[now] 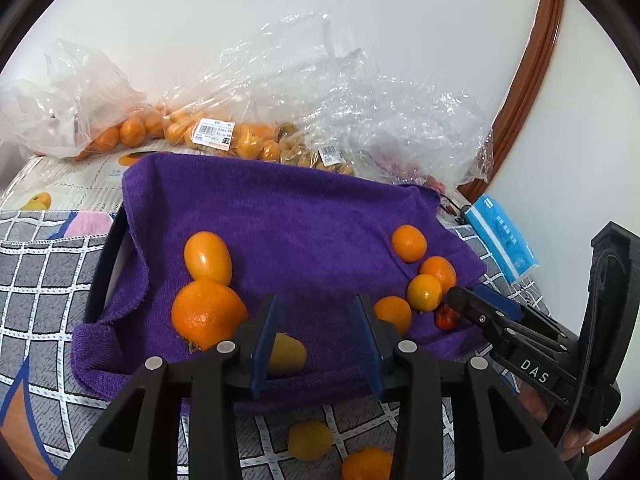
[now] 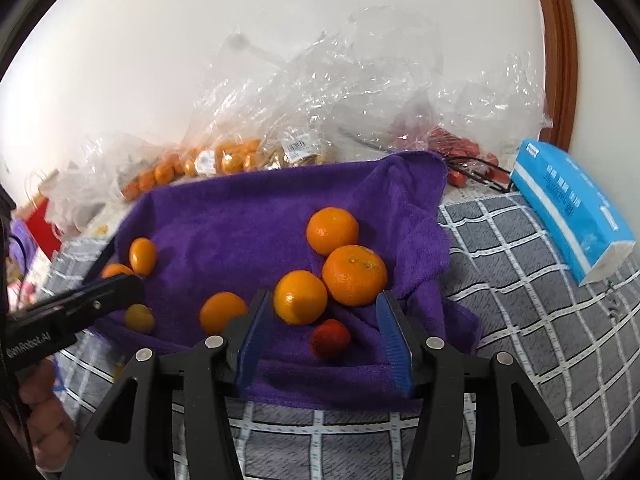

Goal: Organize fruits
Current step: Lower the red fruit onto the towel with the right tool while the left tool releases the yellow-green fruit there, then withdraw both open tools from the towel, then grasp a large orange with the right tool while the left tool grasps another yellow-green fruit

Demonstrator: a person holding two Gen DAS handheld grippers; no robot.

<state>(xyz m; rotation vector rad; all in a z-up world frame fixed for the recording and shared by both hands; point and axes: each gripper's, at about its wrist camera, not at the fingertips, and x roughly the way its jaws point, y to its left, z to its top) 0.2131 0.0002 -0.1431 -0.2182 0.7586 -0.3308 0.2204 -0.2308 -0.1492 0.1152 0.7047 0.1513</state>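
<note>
A purple towel [image 1: 280,232] lies over a black basket and holds several oranges and small yellow fruits. My left gripper [image 1: 316,332] is open above the towel's front edge, with a yellow fruit [image 1: 286,354] just behind its left finger and a large orange [image 1: 206,314] to its left. My right gripper [image 2: 324,332] is open, its jaws on either side of a small red fruit [image 2: 331,338] on the towel [image 2: 240,220]. Oranges [image 2: 354,274] lie just beyond it. The right gripper also shows in the left wrist view [image 1: 460,300], beside the red fruit [image 1: 446,318].
Clear plastic bags [image 1: 224,136] of oranges and red fruit lie behind the towel against a white wall. A blue tissue pack [image 2: 568,216] lies at the right on the grey checked cloth [image 2: 540,320]. Two loose fruits [image 1: 310,440] lie on the cloth in front of the towel.
</note>
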